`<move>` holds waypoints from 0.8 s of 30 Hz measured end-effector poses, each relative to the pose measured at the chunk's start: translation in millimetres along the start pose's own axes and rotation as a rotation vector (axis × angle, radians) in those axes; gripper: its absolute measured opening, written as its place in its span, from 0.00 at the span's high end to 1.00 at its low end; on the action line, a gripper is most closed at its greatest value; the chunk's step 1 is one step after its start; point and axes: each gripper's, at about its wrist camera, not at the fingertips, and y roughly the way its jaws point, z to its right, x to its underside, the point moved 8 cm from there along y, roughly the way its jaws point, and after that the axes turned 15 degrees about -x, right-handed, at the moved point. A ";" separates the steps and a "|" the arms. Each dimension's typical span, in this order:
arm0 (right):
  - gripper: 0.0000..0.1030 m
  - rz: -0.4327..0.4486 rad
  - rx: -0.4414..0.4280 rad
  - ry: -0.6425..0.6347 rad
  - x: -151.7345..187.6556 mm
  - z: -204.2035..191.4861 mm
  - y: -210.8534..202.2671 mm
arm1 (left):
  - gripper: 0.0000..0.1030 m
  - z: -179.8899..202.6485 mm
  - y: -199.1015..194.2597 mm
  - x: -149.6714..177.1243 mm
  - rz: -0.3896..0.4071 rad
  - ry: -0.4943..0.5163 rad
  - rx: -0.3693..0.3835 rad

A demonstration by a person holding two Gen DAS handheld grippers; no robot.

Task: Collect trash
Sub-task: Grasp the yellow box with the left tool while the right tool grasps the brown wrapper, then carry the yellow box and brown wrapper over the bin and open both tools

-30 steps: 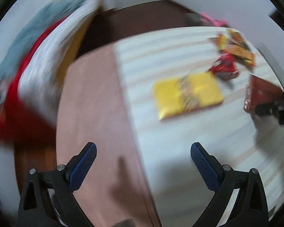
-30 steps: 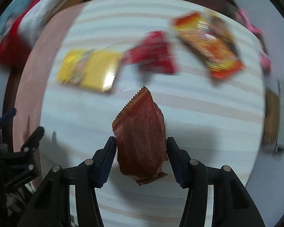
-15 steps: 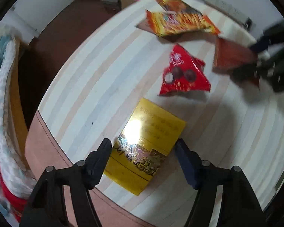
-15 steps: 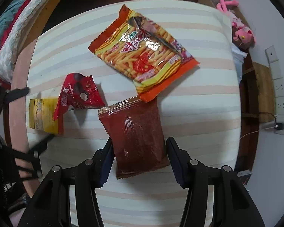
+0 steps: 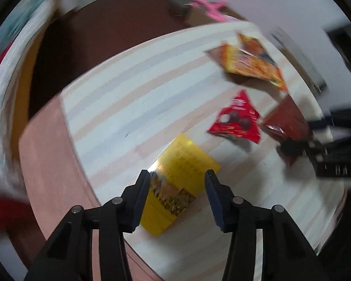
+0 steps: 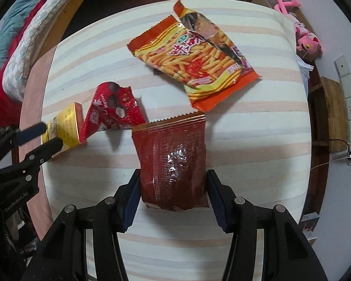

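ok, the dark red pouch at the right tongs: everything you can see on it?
The dark red pouch is a glossy, crinkled foil-like packet with a serrated, gold-tinged top seal and glare on its face. It lies flat on the striped tabletop, lengthwise between the fingers of the right tongs, which touch or nearly touch its sides. No print is readable.

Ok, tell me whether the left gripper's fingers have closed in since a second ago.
Yes. The left gripper was spread wide; now its fingers flank the yellow packet closely.
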 end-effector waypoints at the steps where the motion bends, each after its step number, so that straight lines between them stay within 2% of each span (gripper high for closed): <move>1: 0.45 -0.002 0.002 -0.002 0.1 -1.9 -0.1 | 0.33 7.1 3.6 0.4 -0.017 0.081 -0.010; 4: 0.45 -0.004 0.004 0.002 0.2 -6.4 -2.6 | 0.32 14.6 22.1 -1.4 -0.073 0.221 -0.078; 5: 0.45 -0.004 0.002 0.005 -0.7 -5.4 -3.8 | 0.30 14.2 27.5 0.1 -0.092 0.236 -0.091; 7: 0.45 -0.004 0.002 0.010 -6.7 -2.6 -4.0 | 0.28 17.7 30.7 -10.0 -0.079 0.240 -0.068; 9: 0.45 -0.007 0.013 0.008 -9.8 -1.6 -3.9 | 0.30 17.7 32.6 -12.3 -0.087 0.217 -0.044; 11: 0.45 -0.010 0.016 0.012 -12.7 0.1 -2.4 | 0.42 10.5 34.1 -12.3 -0.085 0.200 0.000; 15: 0.46 -0.013 0.019 0.012 -16.0 1.5 1.9 | 0.43 -1.9 25.6 6.4 -0.052 0.127 0.004; 19: 0.56 -0.006 0.046 -0.027 -15.5 -0.3 3.5 | 0.44 -6.9 13.1 24.8 0.004 0.047 -0.003; 24: 0.60 0.026 0.021 -0.060 1.2 -23.7 -6.1 | 0.44 -16.1 -21.1 47.9 0.077 -0.096 -0.044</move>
